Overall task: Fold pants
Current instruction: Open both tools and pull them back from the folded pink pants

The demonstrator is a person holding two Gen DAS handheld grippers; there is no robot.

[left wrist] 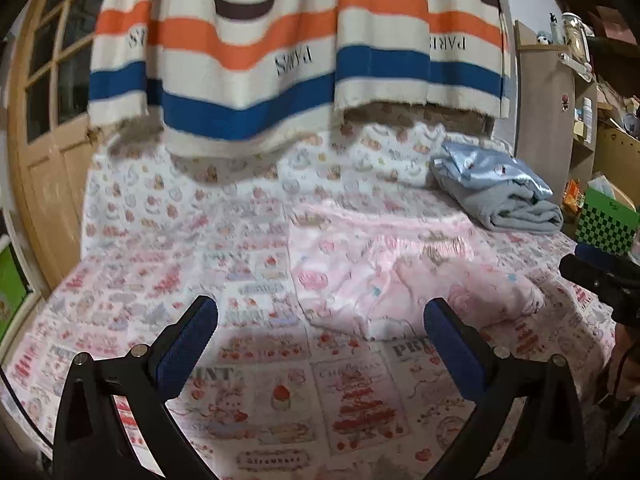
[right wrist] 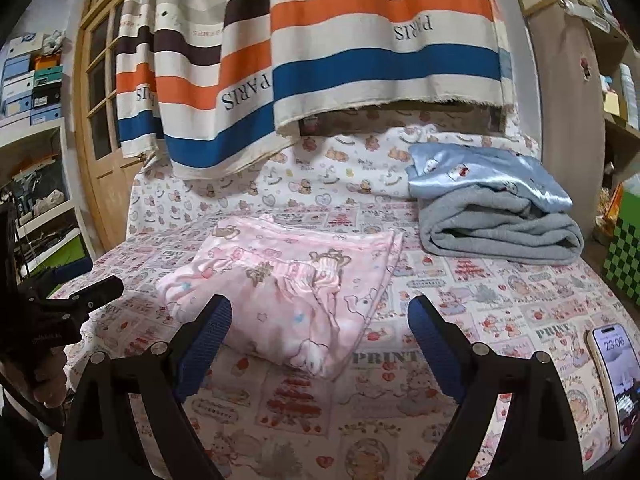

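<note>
A pair of pink pants (right wrist: 280, 292) lies folded into a compact bundle on a bed (right wrist: 500, 292) covered with a pink and white printed sheet. Neither claw touches the pants.

The right wrist view is sharp. It alone shows a phone (right wrist: 614, 384) lying on the sheet at the right edge, its lit screen reading 23:06, and stacked boxes (right wrist: 32, 80) on a shelf at far left. It also shows the left claw (right wrist: 86, 298) at the left edge, held in a hand just off the bed's side.

The left wrist view is blurred. There the pants (left wrist: 400, 272) sit right of centre, and the right claw (left wrist: 592, 264) pokes in from the right edge, near a green checked box (left wrist: 608, 224).

Both views show a folded grey and blue blanket (right wrist: 496, 208) behind the pants to the right, well apart from them, and a striped curtain (right wrist: 320, 60) hanging above the head of the bed.

The left claw (left wrist: 320, 340) hovers above bare sheet, jaws wide and holding nothing. The right claw (right wrist: 320, 336) hovers just short of the pants, aimed at their near edge, jaws wide and holding nothing.
</note>
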